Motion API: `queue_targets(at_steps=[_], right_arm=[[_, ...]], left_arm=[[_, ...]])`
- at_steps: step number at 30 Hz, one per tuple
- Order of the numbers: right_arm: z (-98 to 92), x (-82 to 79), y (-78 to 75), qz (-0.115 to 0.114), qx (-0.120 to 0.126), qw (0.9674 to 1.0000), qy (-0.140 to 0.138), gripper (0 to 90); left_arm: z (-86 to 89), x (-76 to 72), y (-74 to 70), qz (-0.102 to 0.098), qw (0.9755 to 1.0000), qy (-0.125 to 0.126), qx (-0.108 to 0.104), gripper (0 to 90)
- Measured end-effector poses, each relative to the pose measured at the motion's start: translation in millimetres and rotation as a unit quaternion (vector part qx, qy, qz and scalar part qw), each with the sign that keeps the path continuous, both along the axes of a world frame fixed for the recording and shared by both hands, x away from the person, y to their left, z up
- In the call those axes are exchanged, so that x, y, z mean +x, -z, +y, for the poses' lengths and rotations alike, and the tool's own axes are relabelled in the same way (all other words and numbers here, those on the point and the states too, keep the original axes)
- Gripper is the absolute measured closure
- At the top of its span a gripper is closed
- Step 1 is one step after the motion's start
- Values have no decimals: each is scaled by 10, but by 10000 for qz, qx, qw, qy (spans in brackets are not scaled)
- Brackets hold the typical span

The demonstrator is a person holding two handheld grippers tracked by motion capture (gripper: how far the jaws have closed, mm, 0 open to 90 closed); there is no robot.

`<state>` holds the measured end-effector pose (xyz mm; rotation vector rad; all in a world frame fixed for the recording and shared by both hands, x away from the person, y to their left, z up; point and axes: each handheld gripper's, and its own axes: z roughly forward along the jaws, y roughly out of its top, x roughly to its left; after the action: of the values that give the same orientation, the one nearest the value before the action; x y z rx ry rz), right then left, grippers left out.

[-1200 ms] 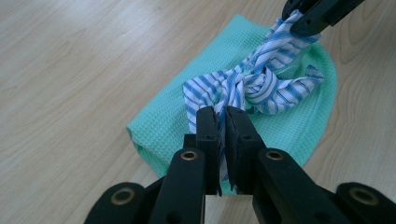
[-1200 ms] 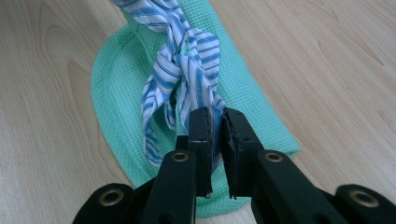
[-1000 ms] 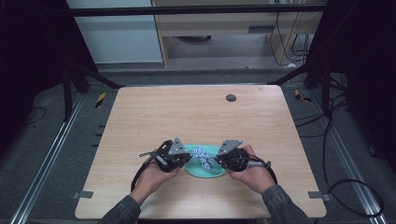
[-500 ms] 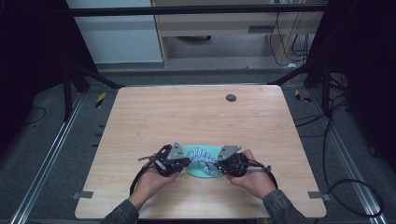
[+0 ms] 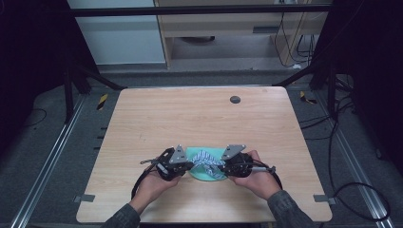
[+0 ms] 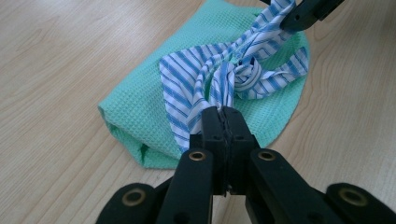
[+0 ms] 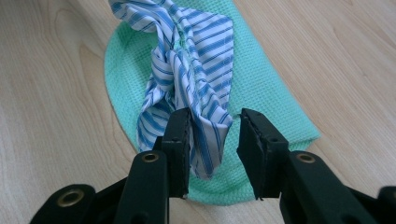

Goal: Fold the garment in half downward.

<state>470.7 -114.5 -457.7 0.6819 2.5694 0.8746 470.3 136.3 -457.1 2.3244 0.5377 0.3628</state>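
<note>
No labels; L tool (image 6: 224,122) pinches striped cloth (image 6: 219,79), R tool (image 7: 214,133) agape.

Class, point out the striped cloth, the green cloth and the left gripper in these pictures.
striped cloth (image 6: 187,79), left gripper view, its flat striped fold
green cloth (image 7: 266,88), right gripper view, its bare waffle weave
left gripper (image 6: 223,116), left gripper view, its closed jaw tips
</note>
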Motion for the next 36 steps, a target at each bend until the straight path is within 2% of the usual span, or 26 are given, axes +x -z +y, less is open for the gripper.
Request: queue_targets(at_steps=[3,8,9,11,14,17,25,33,36], right_arm=[[5,14,-2,50,37,10000,9,640],[31,-38,-31,-19,53,10000,-68,671],[39,-81,-36,-3,70,9999,-111,711],[41,-95,-33,-7,63,9999,-124,724],[38,-151,-3,21,17,9998,-204,803],[28,-180,23,46,37,9997,-249,842],[27,-237,91,87,65,9994,-343,854],[43,-293,187,212,-35,9984,-531,863],[52,-309,205,220,-85,9981,-563,864]], left_arm=[[-6,0,0,20,10000,21,0,899],[9,-32,-10,-32,10000,17,0,900],[16,-40,-9,-27,10000,37,9,900],[24,-45,-5,-19,10000,67,37,900],[36,-63,20,9,10000,68,21,900],[53,-79,47,14,9999,71,77,900],[93,-109,112,91,9999,93,112,900],[115,-162,206,218,9995,146,199,900],[121,-177,223,194,9995,132,209,900]])
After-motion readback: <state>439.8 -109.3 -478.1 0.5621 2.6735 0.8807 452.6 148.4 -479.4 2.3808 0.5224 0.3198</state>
